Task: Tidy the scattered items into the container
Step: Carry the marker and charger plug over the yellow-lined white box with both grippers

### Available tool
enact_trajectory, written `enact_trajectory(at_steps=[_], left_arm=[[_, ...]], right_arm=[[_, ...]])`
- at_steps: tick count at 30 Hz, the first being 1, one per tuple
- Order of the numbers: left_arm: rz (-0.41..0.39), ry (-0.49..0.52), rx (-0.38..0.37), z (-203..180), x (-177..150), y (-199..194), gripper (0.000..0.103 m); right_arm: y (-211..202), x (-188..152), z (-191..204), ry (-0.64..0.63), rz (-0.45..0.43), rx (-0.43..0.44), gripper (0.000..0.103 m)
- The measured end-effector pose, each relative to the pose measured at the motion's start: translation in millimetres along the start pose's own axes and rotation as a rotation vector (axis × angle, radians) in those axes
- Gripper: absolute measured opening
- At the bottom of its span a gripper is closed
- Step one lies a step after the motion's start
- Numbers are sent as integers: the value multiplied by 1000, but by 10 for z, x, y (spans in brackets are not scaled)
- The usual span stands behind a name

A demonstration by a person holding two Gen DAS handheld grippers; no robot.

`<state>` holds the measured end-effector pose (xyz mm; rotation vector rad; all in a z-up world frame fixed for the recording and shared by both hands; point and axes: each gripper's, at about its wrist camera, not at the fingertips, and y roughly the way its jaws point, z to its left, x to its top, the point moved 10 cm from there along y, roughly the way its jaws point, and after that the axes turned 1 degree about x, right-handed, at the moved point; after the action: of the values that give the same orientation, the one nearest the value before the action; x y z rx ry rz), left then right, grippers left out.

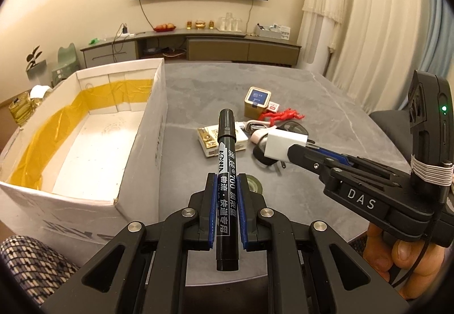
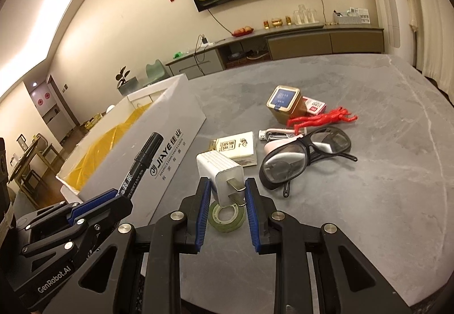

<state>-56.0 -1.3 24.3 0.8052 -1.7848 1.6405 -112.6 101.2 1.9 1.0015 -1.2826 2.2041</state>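
Observation:
My left gripper (image 1: 226, 183) is shut on a black marker (image 1: 225, 169), held above the table just right of the white cardboard box (image 1: 139, 143). The box is open, lined with yellow tape, and looks empty. My right gripper (image 2: 228, 186) is shut on a white plug charger (image 2: 222, 172), lifted above a tape roll (image 2: 226, 218). The right gripper with the charger (image 1: 285, 145) also shows in the left wrist view. The left gripper with the marker (image 2: 142, 163) shows in the right wrist view, beside the box (image 2: 170, 155).
On the grey table (image 2: 369, 200) lie black glasses (image 2: 306, 157), a white card pack (image 2: 238, 148), a gold tin (image 2: 285, 104), a red toy figure (image 2: 323, 118), a small red-white box (image 2: 315, 106) and a stapler-like tool (image 2: 279, 136).

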Motion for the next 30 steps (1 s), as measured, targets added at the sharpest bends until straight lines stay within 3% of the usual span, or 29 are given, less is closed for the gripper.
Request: enact_trajectory(at_steps=[19, 30], left_arm=[[-75, -62, -34, 2, 134, -514, 14], [-94, -118, 7, 254, 345, -599, 14]], right_arm=[[-524, 129, 82, -1, -122, 6, 26], [-800, 369, 322, -6, -200, 46, 26]])
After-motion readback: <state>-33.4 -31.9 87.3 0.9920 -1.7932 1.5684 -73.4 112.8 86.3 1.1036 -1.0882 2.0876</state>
